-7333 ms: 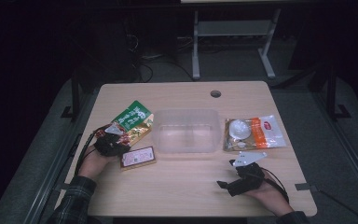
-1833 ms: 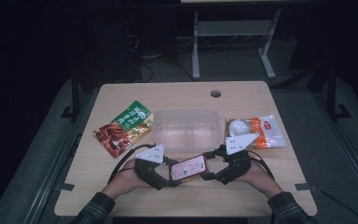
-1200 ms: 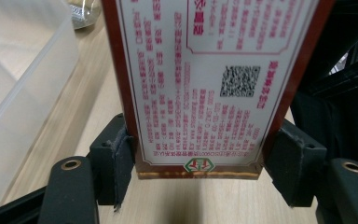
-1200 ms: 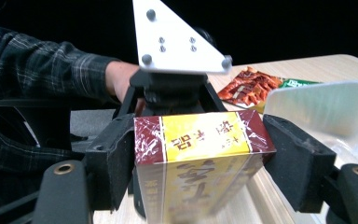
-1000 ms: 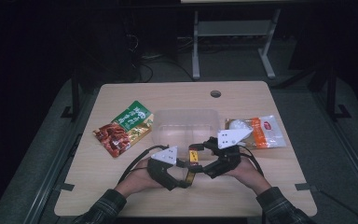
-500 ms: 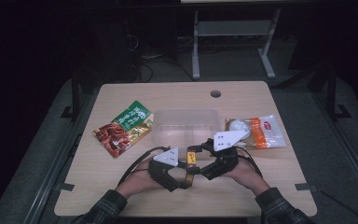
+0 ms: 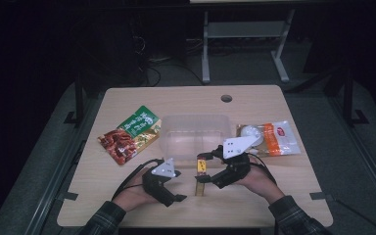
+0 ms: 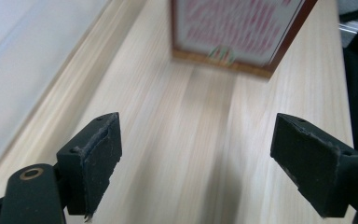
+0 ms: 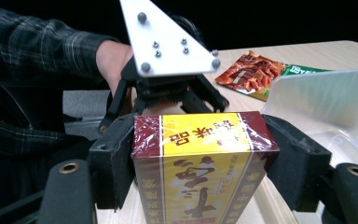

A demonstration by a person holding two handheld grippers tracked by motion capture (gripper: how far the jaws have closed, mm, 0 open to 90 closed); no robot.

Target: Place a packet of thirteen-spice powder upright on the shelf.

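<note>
A maroon and yellow box [image 7: 200, 175] wrapped in film stands on end on the table's front middle. My right gripper [image 7: 203, 169] comes in from the right and is shut on it; in the right gripper view both pads press the sides of the box [image 9: 200, 163]. My left gripper [image 7: 178, 188] sits a little to the left of the box, apart from it. Its jaws have just been opening and stand wide with nothing between them, the box [image 8: 237, 37] ahead beyond the pads [image 8: 98, 158]. The left gripper's grey plate [image 9: 168, 42] shows behind the box.
A clear plastic container [image 7: 193, 134] stands just behind the grippers. A green and red snack packet [image 7: 129, 134] lies to its left, a white and orange packet [image 7: 271, 138] to its right. The wooden table [image 7: 254, 205] has a cable hole [image 7: 226, 98] at the back.
The left gripper has let go of the box, opened wider and drawn back to the left. The right gripper keeps hold of the box and has not moved.
</note>
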